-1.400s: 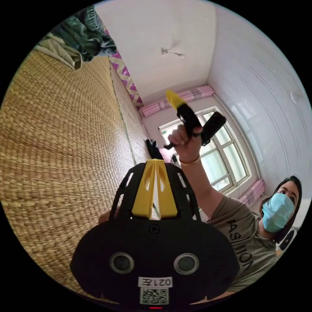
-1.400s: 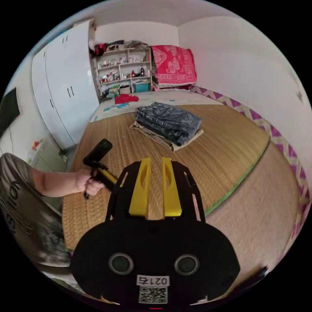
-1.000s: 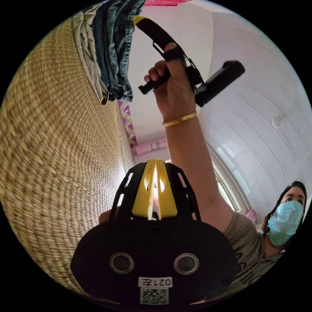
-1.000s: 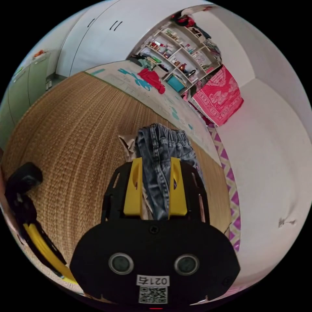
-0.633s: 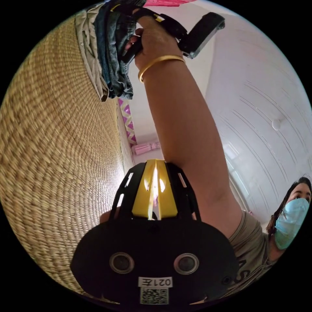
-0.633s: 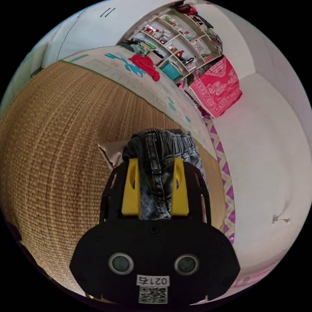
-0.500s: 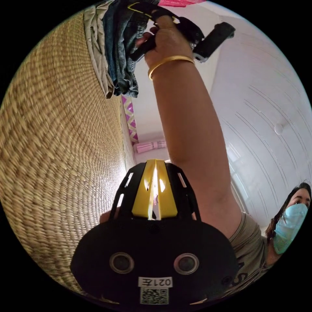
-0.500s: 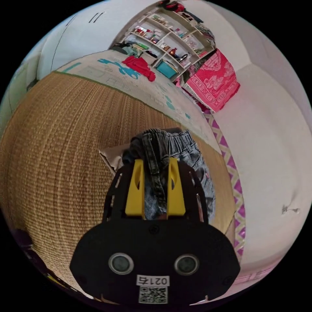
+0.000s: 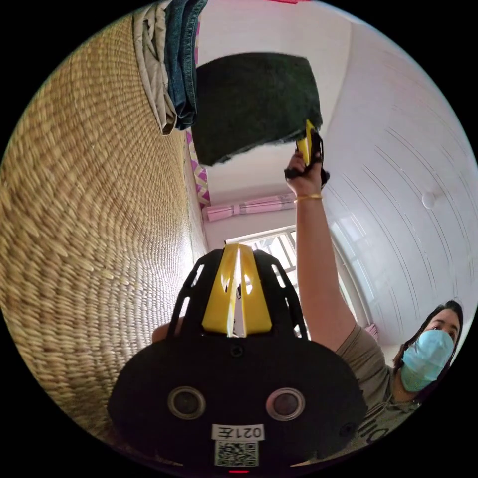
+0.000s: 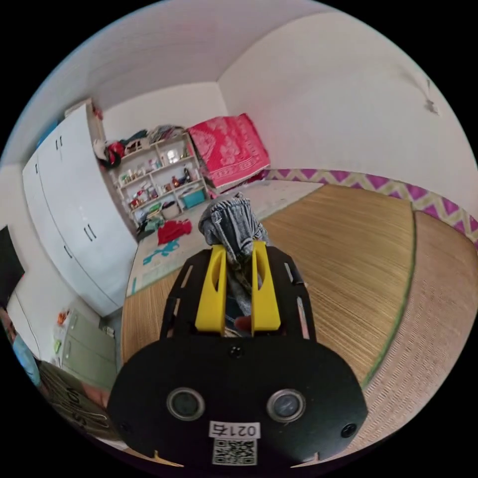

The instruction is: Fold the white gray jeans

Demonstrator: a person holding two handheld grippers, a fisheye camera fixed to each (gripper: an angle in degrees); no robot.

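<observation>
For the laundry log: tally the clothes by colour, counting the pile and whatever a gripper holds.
Gray jeans, clamped in the right gripper: 1
Blue denim, in the pile on the woven mat: 1
Beige garment, under the denim: 1
Total: 3

My right gripper (image 10: 238, 259) is lifted well above the woven mat (image 9: 89, 199), its yellow jaws pinched on the jeans (image 10: 234, 231), which hang bunched from them. My right hand (image 9: 304, 175) grips its handle, forearm raised and nearly straight. My left gripper (image 9: 238, 249) sits low beside the mat, its jaws closed together with nothing between them.
</observation>
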